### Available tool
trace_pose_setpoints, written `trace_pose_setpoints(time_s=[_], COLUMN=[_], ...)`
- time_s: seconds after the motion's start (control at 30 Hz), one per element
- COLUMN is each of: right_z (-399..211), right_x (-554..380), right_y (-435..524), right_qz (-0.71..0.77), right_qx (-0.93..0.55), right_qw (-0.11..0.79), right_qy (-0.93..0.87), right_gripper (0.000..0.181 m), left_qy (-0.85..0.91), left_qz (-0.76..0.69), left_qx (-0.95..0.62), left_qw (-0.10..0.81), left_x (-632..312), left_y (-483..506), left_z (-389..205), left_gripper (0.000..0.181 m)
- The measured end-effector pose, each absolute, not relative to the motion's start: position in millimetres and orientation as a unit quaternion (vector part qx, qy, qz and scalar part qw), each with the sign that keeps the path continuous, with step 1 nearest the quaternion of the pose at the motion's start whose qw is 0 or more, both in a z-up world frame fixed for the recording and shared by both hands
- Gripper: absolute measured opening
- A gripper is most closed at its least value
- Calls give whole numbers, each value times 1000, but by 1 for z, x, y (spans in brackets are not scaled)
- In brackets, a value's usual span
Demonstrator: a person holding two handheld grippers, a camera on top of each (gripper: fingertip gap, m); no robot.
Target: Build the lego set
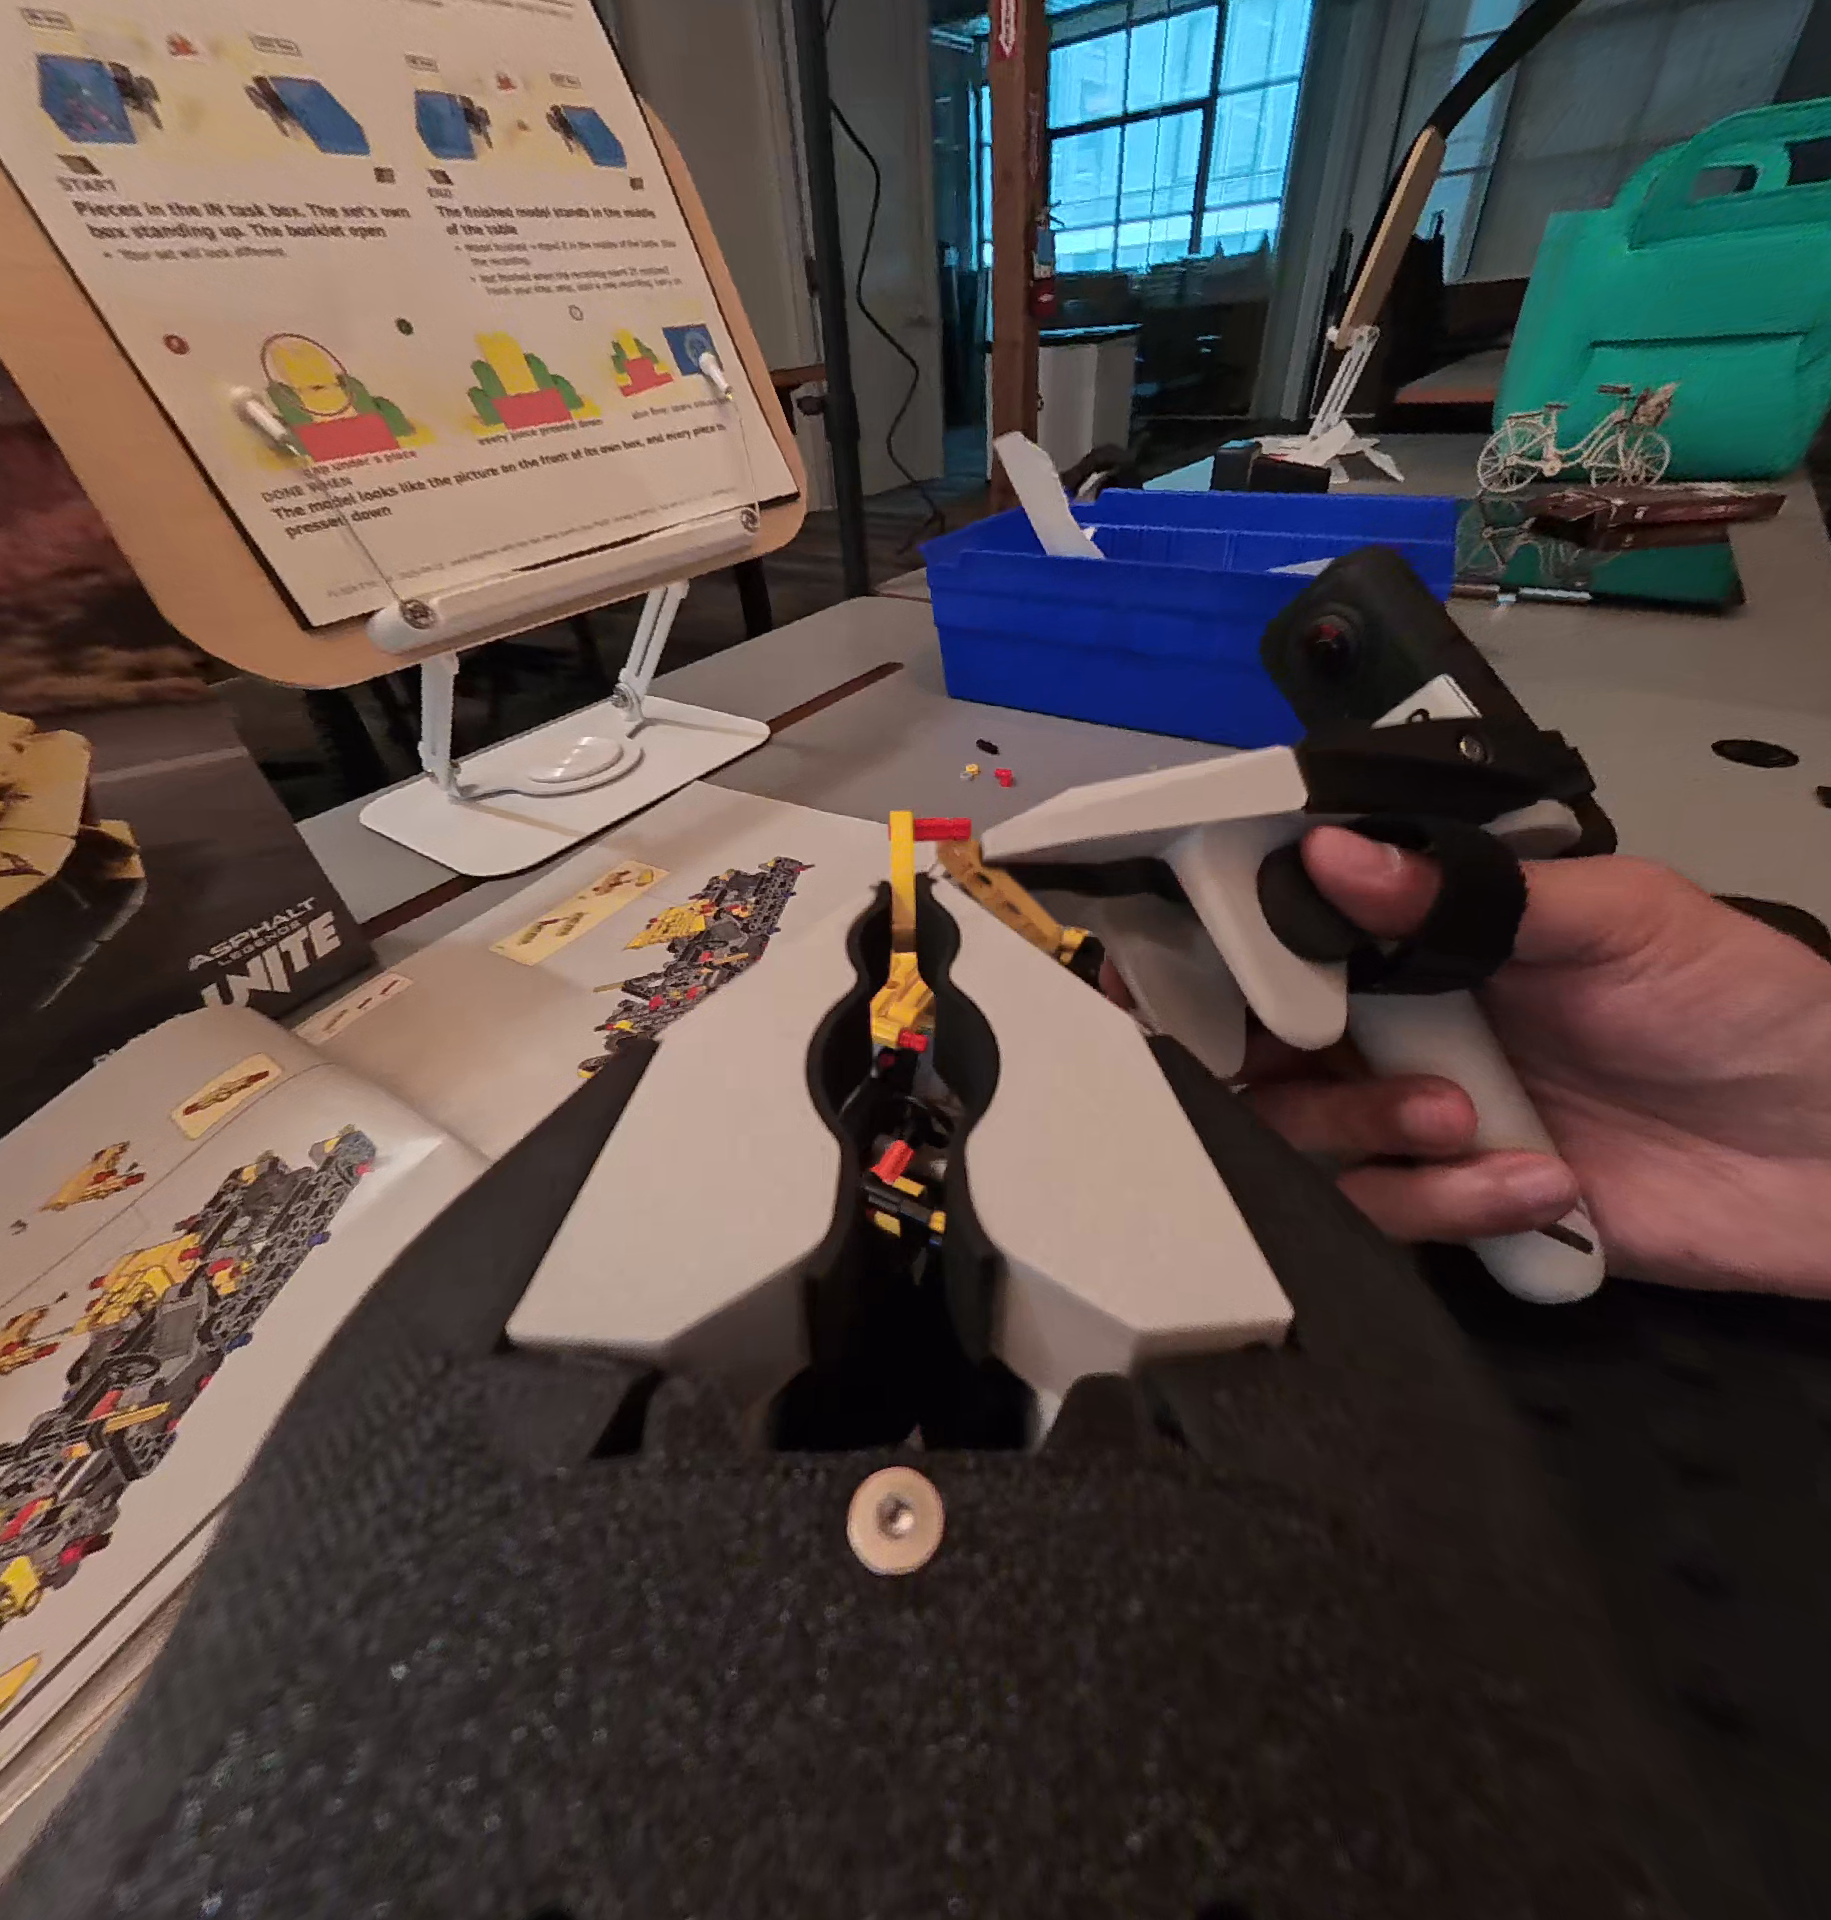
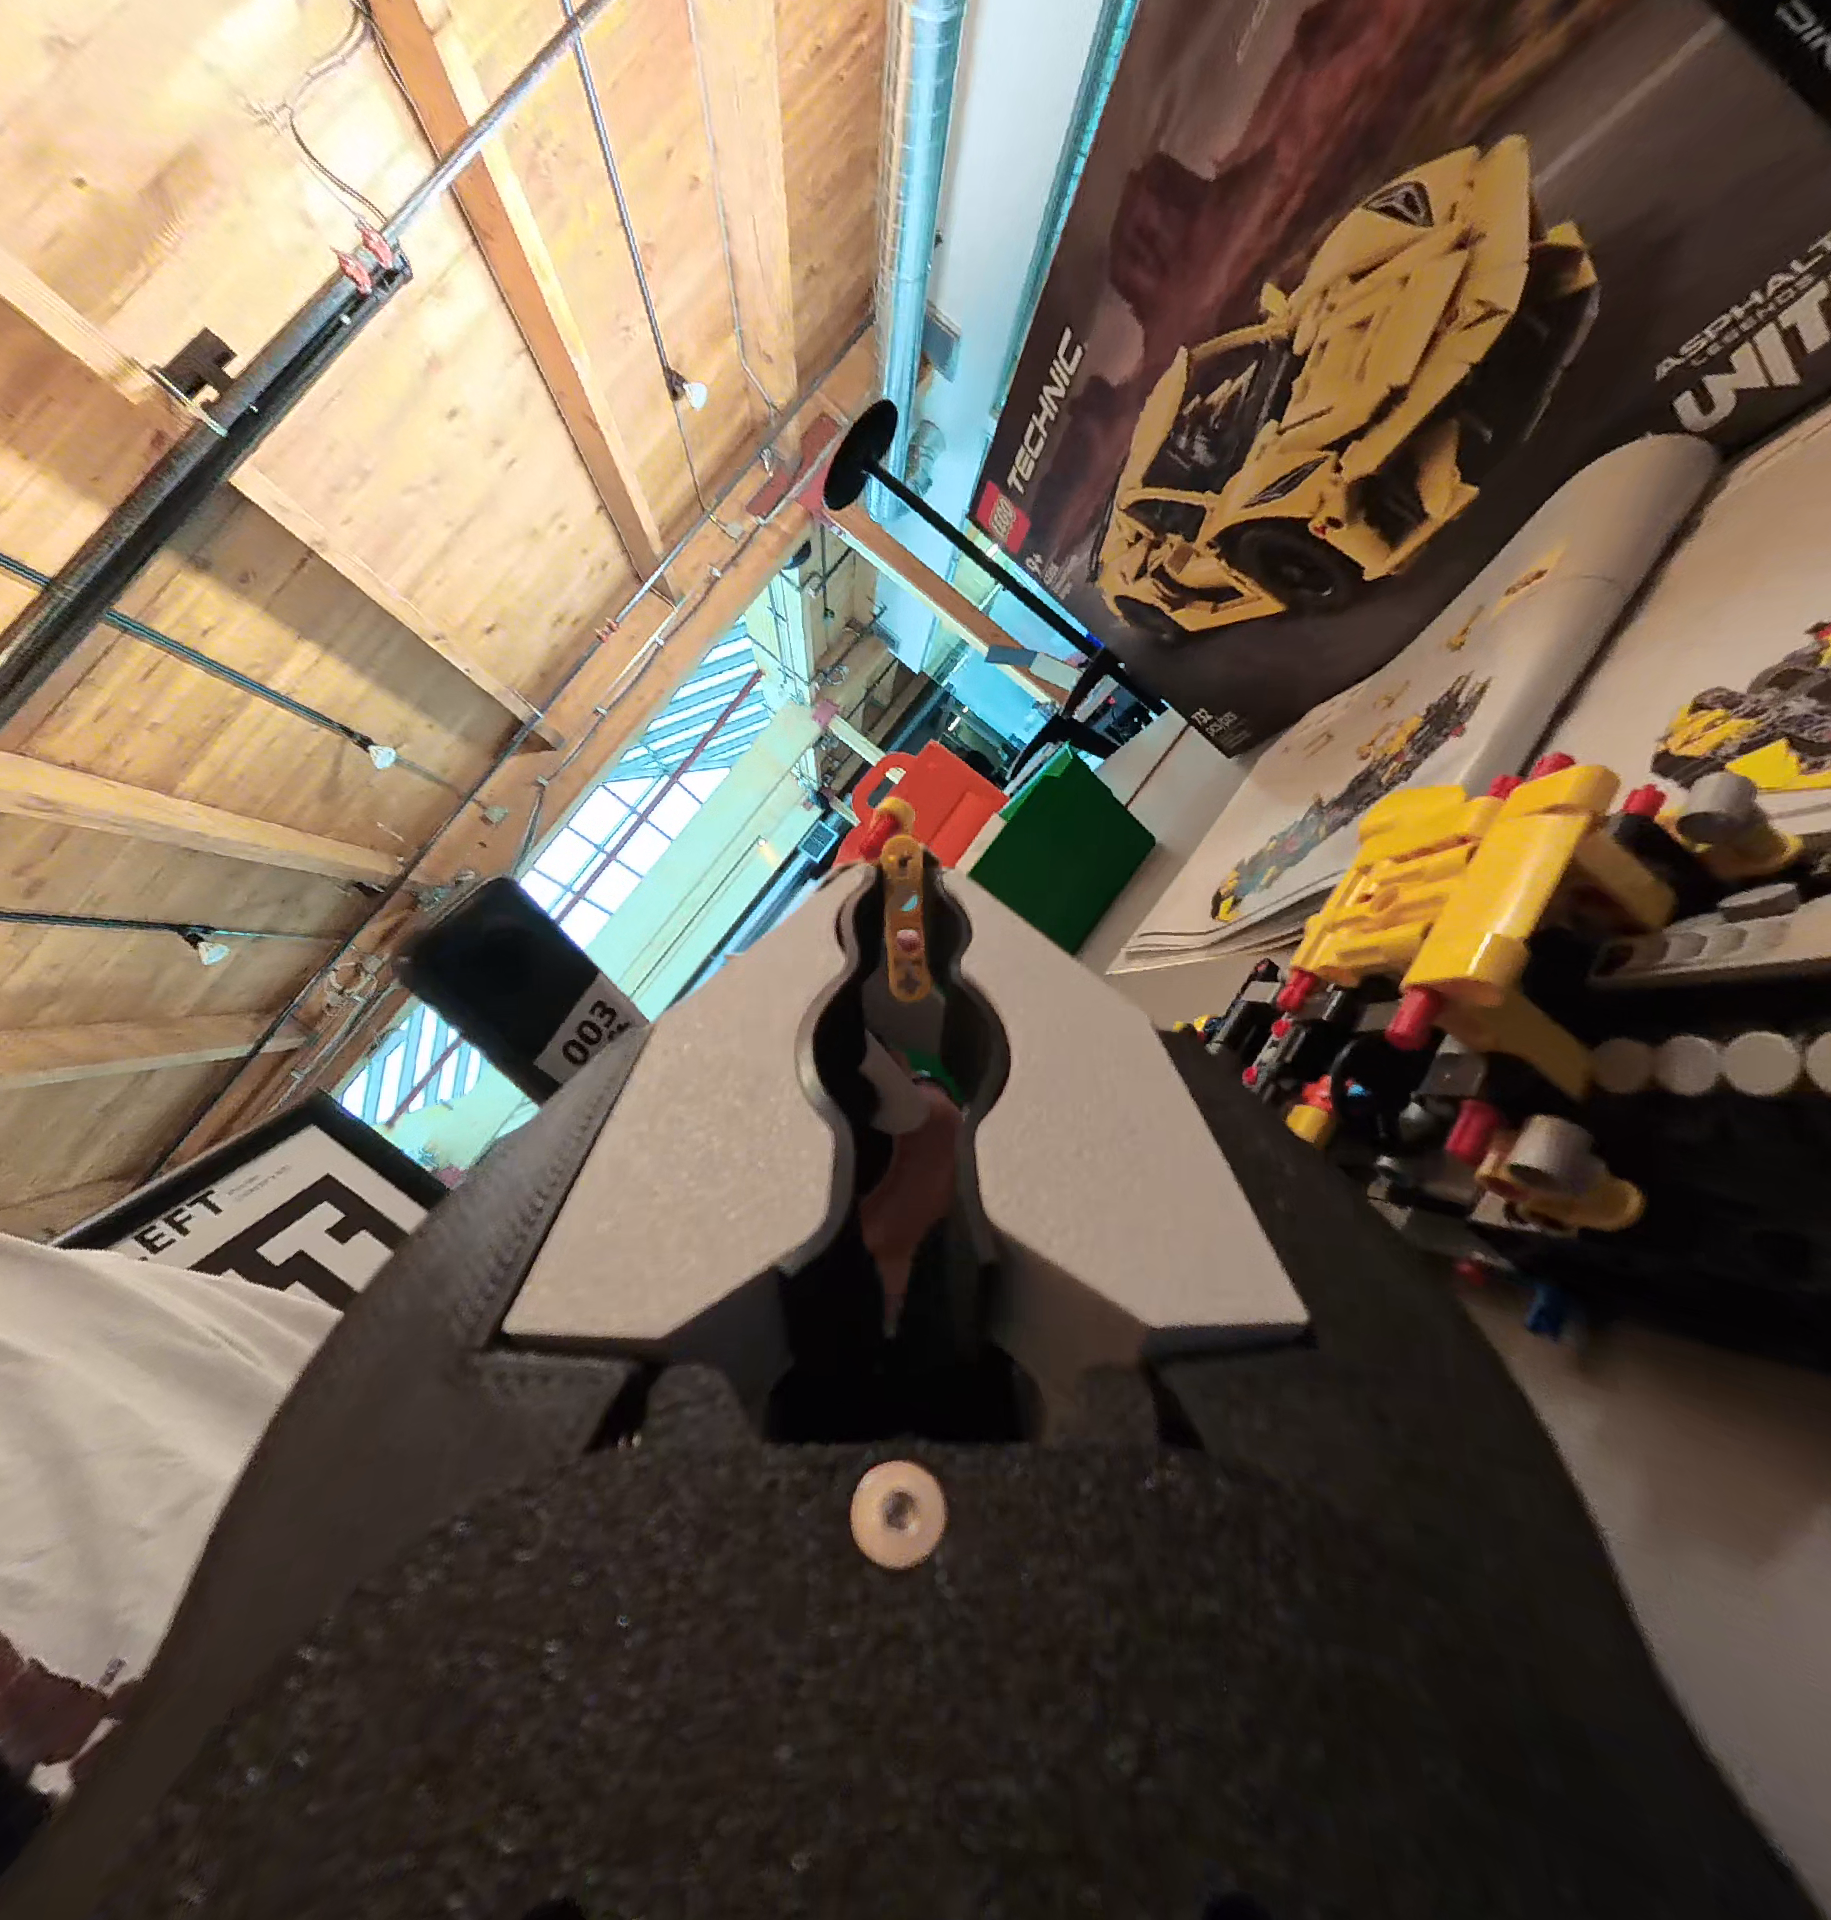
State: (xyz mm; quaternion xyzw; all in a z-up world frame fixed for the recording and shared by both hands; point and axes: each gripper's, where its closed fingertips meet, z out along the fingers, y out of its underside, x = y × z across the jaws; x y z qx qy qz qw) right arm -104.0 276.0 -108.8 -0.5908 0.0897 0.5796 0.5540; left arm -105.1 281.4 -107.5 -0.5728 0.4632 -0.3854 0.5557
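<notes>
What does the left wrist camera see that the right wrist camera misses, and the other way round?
Only the left wrist view shows the blue bin, the instruction sheet on its stand, a few loose pieces on the table, and the hand holding the right gripper. Only the right wrist view shows the wooden ceiling and the part-built yellow and black model beside the gripper. Both show the open booklet and the set's box, and each gripper is shut on a thin yellow lego piece.

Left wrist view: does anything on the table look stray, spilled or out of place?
Yes. A few tiny loose pieces, black, yellow and red, lie scattered on the bare table in front of the blue bin, apart from the open instruction booklet. They look easy to lose. Nothing looks damaged.
</notes>
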Motion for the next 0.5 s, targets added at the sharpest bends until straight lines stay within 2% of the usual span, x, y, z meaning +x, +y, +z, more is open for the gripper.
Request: trace_pose_setpoints(time_s=[0.5], right_z=[-105], right_x=[-101], right_y=[276], right_qz=[593], right_qx=[-572], right_qw=[559], right_qy=[96], right_gripper=[6], left_qy=[470], left_qz=[-351], left_qx=[-568], left_qw=[578], left_x=[-105], left_y=[284], left_z=[-108], left_gripper=[4])
